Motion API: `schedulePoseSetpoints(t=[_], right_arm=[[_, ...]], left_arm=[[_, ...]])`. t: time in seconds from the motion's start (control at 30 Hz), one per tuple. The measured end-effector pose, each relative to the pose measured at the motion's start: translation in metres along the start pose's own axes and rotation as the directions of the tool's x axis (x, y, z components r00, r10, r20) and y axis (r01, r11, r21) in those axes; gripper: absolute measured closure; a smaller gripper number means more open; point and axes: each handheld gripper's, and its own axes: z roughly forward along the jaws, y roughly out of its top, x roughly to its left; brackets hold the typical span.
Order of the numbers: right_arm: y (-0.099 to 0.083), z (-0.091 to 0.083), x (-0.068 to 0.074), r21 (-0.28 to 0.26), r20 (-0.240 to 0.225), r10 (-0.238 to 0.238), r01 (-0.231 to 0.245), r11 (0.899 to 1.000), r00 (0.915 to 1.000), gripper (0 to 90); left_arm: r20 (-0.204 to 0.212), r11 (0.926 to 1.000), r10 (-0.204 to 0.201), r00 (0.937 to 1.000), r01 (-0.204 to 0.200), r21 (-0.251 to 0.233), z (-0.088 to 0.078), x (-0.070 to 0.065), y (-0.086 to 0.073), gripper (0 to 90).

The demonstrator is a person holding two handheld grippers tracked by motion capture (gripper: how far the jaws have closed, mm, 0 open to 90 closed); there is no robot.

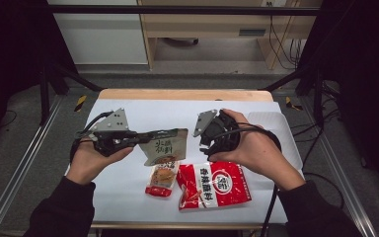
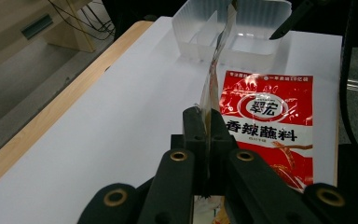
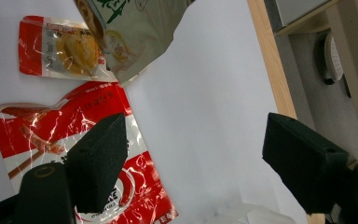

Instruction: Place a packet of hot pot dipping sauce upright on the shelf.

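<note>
My left gripper (image 1: pixel 145 137) points right above the table and is shut on the edge of a grey-beige snack packet (image 1: pixel 167 145), which hangs off the table. In the left gripper view that packet (image 2: pixel 216 60) stands edge-on between the closed jaws of the left gripper (image 2: pixel 205 122). On the white sheet below lie a small red-and-orange packet (image 1: pixel 162 178) and a large red packet (image 1: pixel 216 183) with white characters. My right gripper (image 1: pixel 206 140) hovers above the large red packet (image 3: pixel 74 140), open wide, with nothing between its jaws (image 3: pixel 191 140). The right gripper view also shows the beige packet (image 3: pixel 130 28) and the small packet (image 3: pixel 60 46).
A clear plastic tray (image 2: pixel 233 32) sits at the table's right side, partly behind my right hand (image 1: pixel 276 123). The table's wooden far edge (image 1: pixel 185 94) borders the white sheet. Black frame bars and cables stand beyond on both sides.
</note>
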Motion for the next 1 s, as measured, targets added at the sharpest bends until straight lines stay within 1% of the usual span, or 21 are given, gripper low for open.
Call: schedulePoseSetpoints(t=[0.03,0.13,0.2,0.27,0.33,0.43,0.6,0.63,0.77,0.87,0.93,0.97,1.0], right_arm=[[-0.002,-0.003,-0.003,0.005,-0.001,-0.007,0.007,1.000,1.0000,24.9],[-0.003,-0.005,-0.005,0.004,0.003,-0.017,0.017,1.000,0.9999,26.0],[-0.004,-0.007,-0.009,0.000,-0.001,-0.018,0.018,1.000,0.9998,26.7],[-0.004,-0.008,-0.009,0.001,-0.001,-0.017,0.017,1.000,0.9999,26.7],[-0.004,-0.008,-0.010,0.008,-0.018,-0.024,0.024,1.000,0.9996,27.2],[-0.002,-0.006,-0.010,0.019,-0.026,-0.026,0.027,0.999,0.9993,28.9],[0.002,-0.006,-0.010,0.033,-0.042,-0.033,0.034,0.999,0.9986,27.3],[0.004,-0.005,-0.009,0.027,-0.058,-0.037,0.039,0.999,0.9976,28.6],[0.007,-0.001,-0.009,0.027,-0.071,-0.048,0.050,0.998,0.9963,31.5],[0.010,0.003,-0.008,0.019,-0.096,-0.065,0.067,0.998,0.9933,34.9],[0.011,0.005,-0.007,0.022,-0.102,-0.072,0.075,0.997,0.9922,36.5],[0.013,0.008,-0.006,0.023,-0.112,-0.077,0.080,0.997,0.9907,41.9],[0.013,0.008,-0.006,0.023,-0.112,-0.077,0.080,0.997,0.9907,41.9]], left_arm=[[0.007,1.0000,0.003,1.0000,-0.003,0.001,0.003,-0.001,0.002,90.0],[0.018,0.9999,0.012,0.9998,-0.012,0.011,0.008,-0.002,0.005,90.0],[0.029,0.9994,0.030,0.9991,-0.030,0.018,0.014,-0.003,0.008,90.0],[0.031,0.9992,0.037,0.9988,-0.037,0.013,0.015,-0.005,0.009,90.0],[0.033,0.9991,0.041,0.9986,-0.041,0.013,0.018,-0.005,0.009,90.0],[0.043,0.9990,0.041,0.9982,-0.042,0.015,0.022,-0.006,0.011,90.0],[0.057,0.9986,0.050,0.9971,-0.051,0.017,0.029,-0.009,0.013,90.0],[0.060,0.9985,0.052,0.9969,-0.053,0.017,0.030,-0.010,0.014,90.0],[0.062,0.9979,0.062,0.9962,-0.063,0.016,0.034,-0.014,0.016,90.0],[0.070,0.9976,0.066,0.9954,-0.067,0.019,0.037,-0.015,0.016,90.0],[0.075,0.9973,0.068,0.9949,-0.070,0.022,0.040,-0.016,0.016,90.0],[0.076,0.9973,0.068,0.9948,-0.070,0.024,0.042,-0.017,0.016,90.0],[0.076,0.9973,0.068,0.9948,-0.070,0.024,0.042,-0.017,0.016,90.0]])
